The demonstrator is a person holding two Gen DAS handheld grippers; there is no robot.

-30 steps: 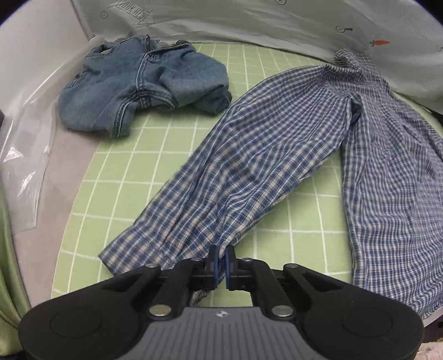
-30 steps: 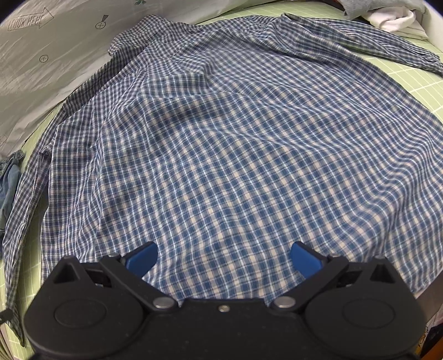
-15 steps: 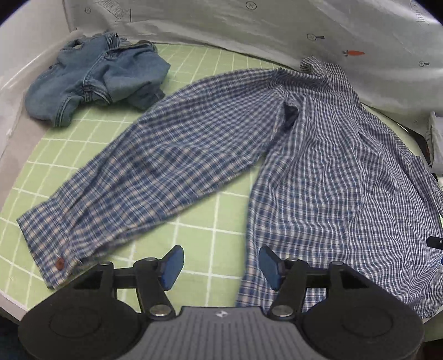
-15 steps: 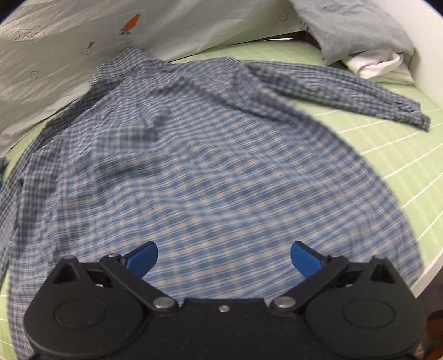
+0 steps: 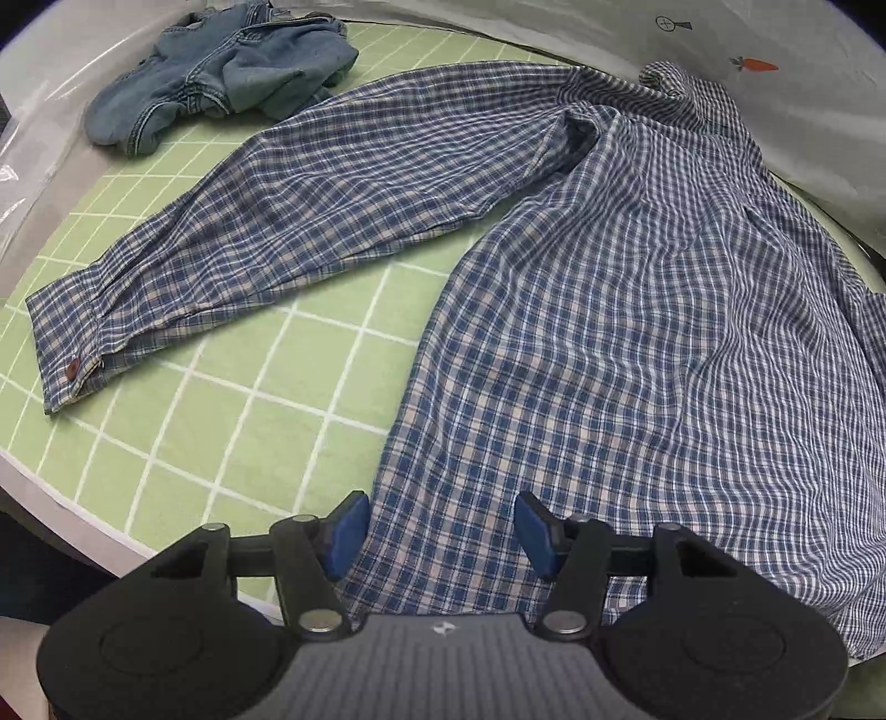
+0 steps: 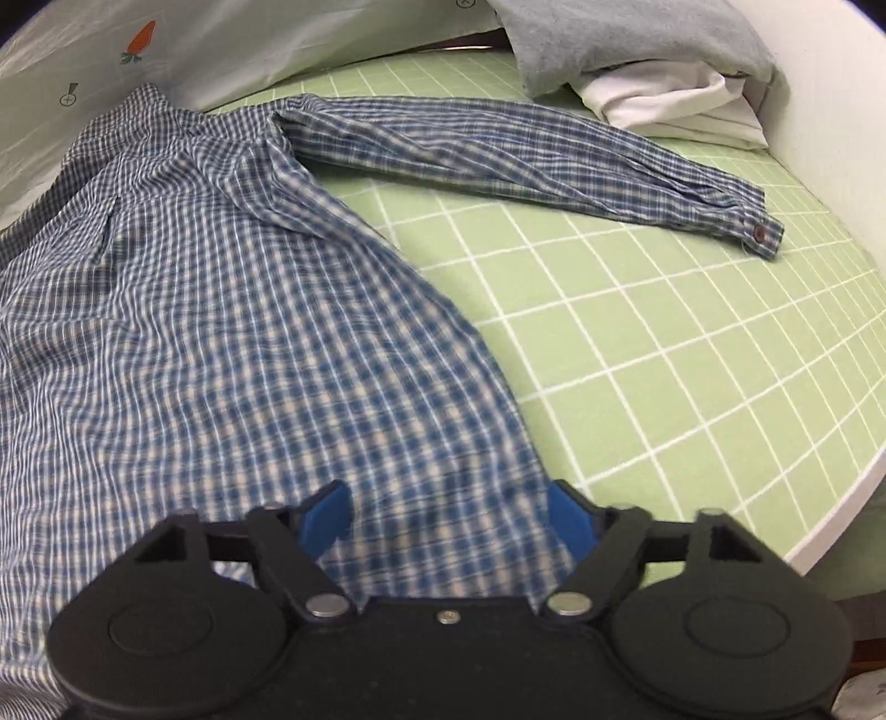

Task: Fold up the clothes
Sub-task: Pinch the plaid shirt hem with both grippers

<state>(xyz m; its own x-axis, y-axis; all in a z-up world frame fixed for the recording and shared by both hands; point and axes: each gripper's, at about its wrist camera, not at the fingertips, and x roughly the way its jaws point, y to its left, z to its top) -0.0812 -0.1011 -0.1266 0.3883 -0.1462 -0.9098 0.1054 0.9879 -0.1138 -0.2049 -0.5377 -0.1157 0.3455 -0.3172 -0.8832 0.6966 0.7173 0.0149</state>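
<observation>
Shirt (image 5: 637,310) lies spread on the green gridded worktop (image 5: 266,421), collar toward the far white sheet (image 5: 609,27), both sleeves thrown out to the sides. That flat spread is the usual start for a fold: body smooth, sleeves clear of it, hem toward me where I can reach it.

Left sleeve (image 5: 310,188) runs out toward the jeans (image 5: 221,72), cuff button showing near the worktop edge. Right sleeve (image 6: 526,155) stretches toward a grey and white pile (image 6: 653,72) in the far right corner. Jeans sit crumpled, well apart from the shirt body; I judge they wait their turn.

My left fingers (image 5: 437,531) hang over the shirt's near left corner, cloth showing between the blue pads, jaws closing. Pads stand apart from each other and I see no pinch on the fabric yet.

My right fingers (image 6: 448,520) sit over the near right corner of the hem, also closing, plaid between the pads, no clamp visible. The view is motion-blurred, so contact with the cloth I cannot confirm.

One hand at each hem corner suggests a two-point pickup, so the bottom edge can go up toward the collar evenly. Thin cloth: pads may catch one layer only, or slide off the edge.
</observation>
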